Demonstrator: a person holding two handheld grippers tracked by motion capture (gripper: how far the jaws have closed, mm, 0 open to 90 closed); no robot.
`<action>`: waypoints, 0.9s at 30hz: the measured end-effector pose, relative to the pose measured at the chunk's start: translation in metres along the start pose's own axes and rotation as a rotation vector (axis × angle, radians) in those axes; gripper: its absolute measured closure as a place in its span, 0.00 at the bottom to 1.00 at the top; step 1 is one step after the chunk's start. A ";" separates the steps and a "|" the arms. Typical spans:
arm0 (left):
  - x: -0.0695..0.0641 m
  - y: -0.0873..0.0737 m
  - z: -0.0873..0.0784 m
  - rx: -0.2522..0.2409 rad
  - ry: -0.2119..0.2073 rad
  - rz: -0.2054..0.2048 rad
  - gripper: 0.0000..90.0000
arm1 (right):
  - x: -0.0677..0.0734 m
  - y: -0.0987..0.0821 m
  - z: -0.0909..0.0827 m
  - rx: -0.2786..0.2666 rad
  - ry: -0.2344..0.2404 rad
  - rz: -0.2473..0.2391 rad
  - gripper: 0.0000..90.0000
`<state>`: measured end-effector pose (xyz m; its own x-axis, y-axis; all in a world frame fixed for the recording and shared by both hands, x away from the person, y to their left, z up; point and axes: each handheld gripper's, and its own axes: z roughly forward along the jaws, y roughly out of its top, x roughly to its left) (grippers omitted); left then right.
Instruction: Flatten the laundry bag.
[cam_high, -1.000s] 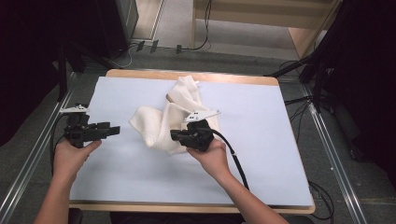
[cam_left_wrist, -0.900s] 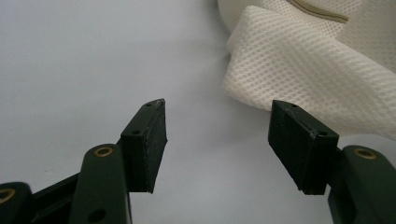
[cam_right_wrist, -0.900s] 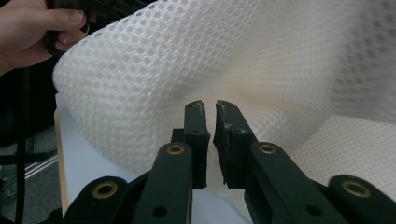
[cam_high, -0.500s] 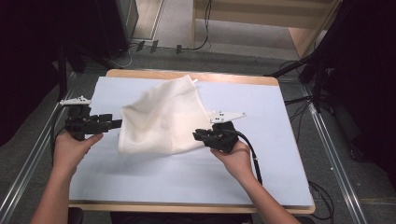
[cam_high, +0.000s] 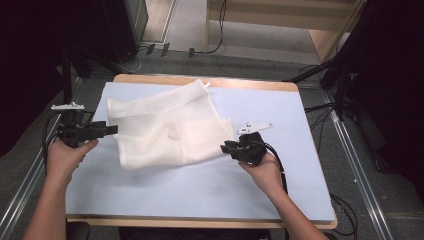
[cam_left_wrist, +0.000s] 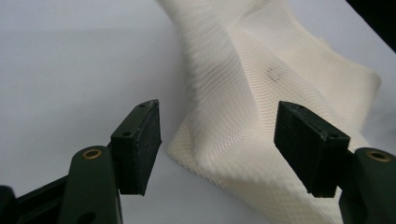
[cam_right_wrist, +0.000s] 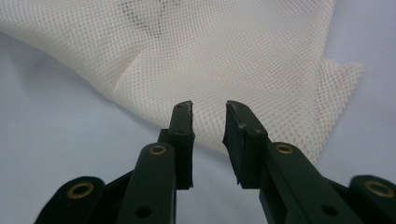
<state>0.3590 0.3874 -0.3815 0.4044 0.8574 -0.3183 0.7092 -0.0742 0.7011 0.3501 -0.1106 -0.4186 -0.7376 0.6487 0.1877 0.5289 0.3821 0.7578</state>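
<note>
A white mesh cloth lies spread out, with some folds, on the pale blue table top. My left gripper is level at the cloth's left edge. In the left gripper view its jaws stand wide apart on either side of a cloth corner without pressing on it; they have just been opening. My right gripper sits at the cloth's lower right corner. Its jaws have just been opening and show a narrow gap, with the mesh lying just beyond the tips and nothing between them.
The table has a wooden rim at its far edge. Cables and dark stands are on the floor behind and to the right. Bare table top lies along the near side and to the right of the cloth.
The cloth went from a bunched heap to a spread sheet. My right gripper pulled its corner rightward and toward me, then let go. My left gripper stayed at the left edge.
</note>
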 end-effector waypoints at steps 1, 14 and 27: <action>0.005 0.001 0.006 0.003 0.023 -0.012 0.33 | -0.001 0.000 0.001 0.001 -0.005 0.001 0.82; 0.010 0.008 0.035 0.059 -0.072 -0.034 0.75 | -0.005 -0.003 0.001 0.001 -0.019 0.007 0.81; -0.095 0.018 0.045 0.014 -0.070 0.282 0.94 | -0.014 -0.003 -0.011 -0.035 -0.053 0.047 0.80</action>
<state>0.3596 0.2815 -0.3676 0.6252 0.7647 -0.1562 0.5711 -0.3119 0.7593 0.3542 -0.1275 -0.4164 -0.6886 0.6995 0.1910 0.5466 0.3276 0.7706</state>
